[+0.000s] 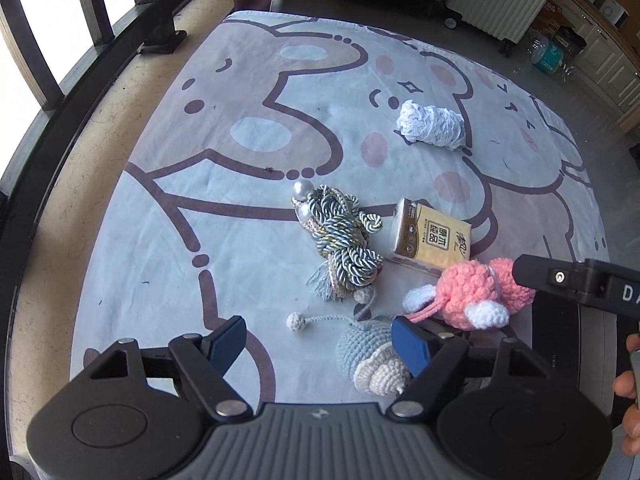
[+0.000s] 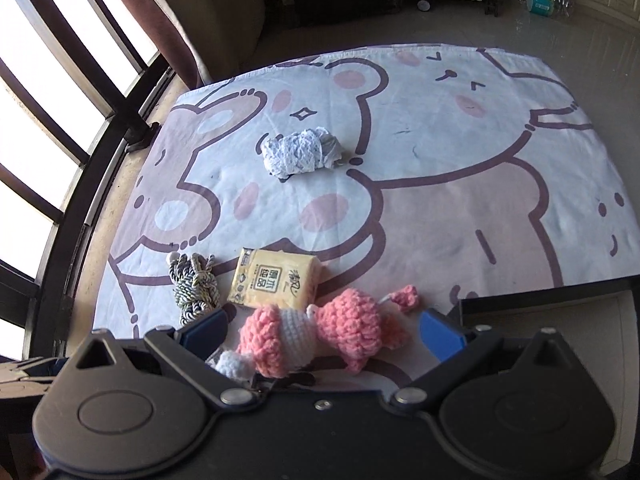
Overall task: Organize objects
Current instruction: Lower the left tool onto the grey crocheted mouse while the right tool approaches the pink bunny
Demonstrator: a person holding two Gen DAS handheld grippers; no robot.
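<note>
Hovering near mat (image 2: 460,152) edge: right gripper (image 2: 324,330) agape around pink doll (image 2: 320,332); left gripper (image 1: 320,336) agape over blue doll (image 1: 360,344).

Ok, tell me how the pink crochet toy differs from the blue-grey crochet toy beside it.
Colour: the pink crochet toy is bright pink with white parts; the blue-grey crochet toy is pale blue-grey with a cream ruffle.
Size: the pink one looks bulkier.
Attachments: the blue-grey one trails thin cords ending in small balls; the pink one shows only a short pink cord.
Shared: both are crocheted yarn toys lying on the cartoon mat.
</note>
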